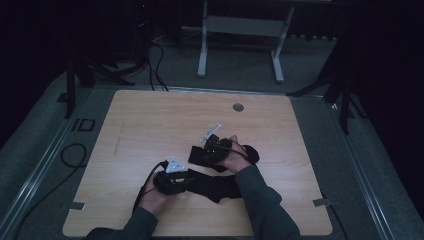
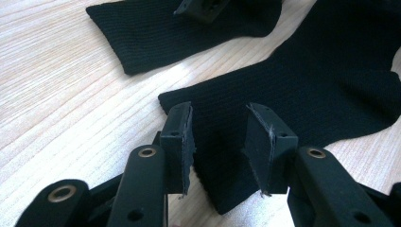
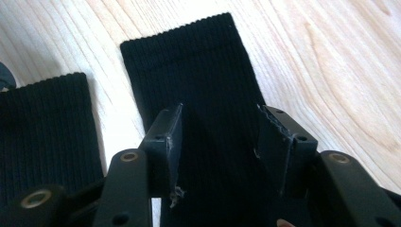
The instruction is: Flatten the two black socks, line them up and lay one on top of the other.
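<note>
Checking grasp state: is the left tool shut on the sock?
No: the left tool is open, its jaws apart over the black sock.

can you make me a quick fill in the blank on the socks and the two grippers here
1. The two socks on the table are both ____ in colour.
2. The jaws of the left gripper stand ____ over one sock.
3. In the right gripper view, the ribbed cuff of the sock between the right gripper jaws lies ____ on the wood.
4. The tabletop is made of light ____.

Missing words: black; open; flat; wood
</note>
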`<act>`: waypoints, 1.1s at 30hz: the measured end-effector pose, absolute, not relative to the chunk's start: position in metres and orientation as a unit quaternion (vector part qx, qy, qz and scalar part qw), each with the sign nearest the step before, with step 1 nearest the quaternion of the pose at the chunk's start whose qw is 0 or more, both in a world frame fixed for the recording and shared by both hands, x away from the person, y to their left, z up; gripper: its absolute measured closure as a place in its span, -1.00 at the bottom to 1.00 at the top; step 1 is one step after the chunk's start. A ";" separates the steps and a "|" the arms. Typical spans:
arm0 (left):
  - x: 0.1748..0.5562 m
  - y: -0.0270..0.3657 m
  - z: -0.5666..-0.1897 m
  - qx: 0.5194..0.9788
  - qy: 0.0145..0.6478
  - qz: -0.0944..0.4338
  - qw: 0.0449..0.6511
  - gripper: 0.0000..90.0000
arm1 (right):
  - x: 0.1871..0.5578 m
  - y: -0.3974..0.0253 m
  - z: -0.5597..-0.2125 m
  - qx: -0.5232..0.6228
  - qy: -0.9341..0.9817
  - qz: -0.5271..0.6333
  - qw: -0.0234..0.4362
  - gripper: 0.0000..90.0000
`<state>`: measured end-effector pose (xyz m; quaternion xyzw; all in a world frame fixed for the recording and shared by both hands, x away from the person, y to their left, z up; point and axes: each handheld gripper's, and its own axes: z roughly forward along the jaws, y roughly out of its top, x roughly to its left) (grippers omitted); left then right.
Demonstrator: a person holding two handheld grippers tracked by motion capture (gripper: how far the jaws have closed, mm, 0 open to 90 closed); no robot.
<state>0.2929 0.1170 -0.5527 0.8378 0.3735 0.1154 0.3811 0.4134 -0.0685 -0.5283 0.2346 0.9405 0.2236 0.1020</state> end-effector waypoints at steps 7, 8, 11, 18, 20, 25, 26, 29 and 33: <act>0.293 0.117 -0.553 0.837 0.374 0.115 0.382 0.38 | 0.418 -0.066 -0.536 0.249 0.940 0.220 0.075 0.10; 0.293 0.117 -0.553 0.837 0.374 0.116 0.382 0.38 | 0.418 -0.066 -0.537 0.251 0.939 0.221 0.073 0.11; 0.293 0.117 -0.553 0.838 0.373 0.116 0.381 0.38 | 0.418 -0.067 -0.537 0.256 0.938 0.224 0.074 0.18; 0.293 0.116 -0.553 0.839 0.372 0.116 0.380 0.38 | 0.419 -0.068 -0.537 0.268 0.932 0.230 0.079 0.42; 0.293 0.116 -0.553 0.839 0.372 0.115 0.380 0.38 | 0.420 -0.069 -0.537 0.273 0.930 0.231 0.080 0.51; 0.292 0.117 -0.553 0.839 0.372 0.116 0.380 0.38 | 0.419 -0.070 -0.537 0.278 0.928 0.231 0.088 0.80; 0.292 0.117 -0.553 0.838 0.373 0.116 0.381 0.38 | 0.419 -0.070 -0.537 0.276 0.929 0.230 0.090 0.82; 0.292 0.117 -0.553 0.838 0.373 0.116 0.381 0.38 | 0.417 -0.068 -0.536 0.271 0.930 0.226 0.097 0.84; 0.293 0.117 -0.553 0.836 0.375 0.116 0.383 0.38 | 0.416 -0.067 -0.536 0.269 0.932 0.223 0.099 0.85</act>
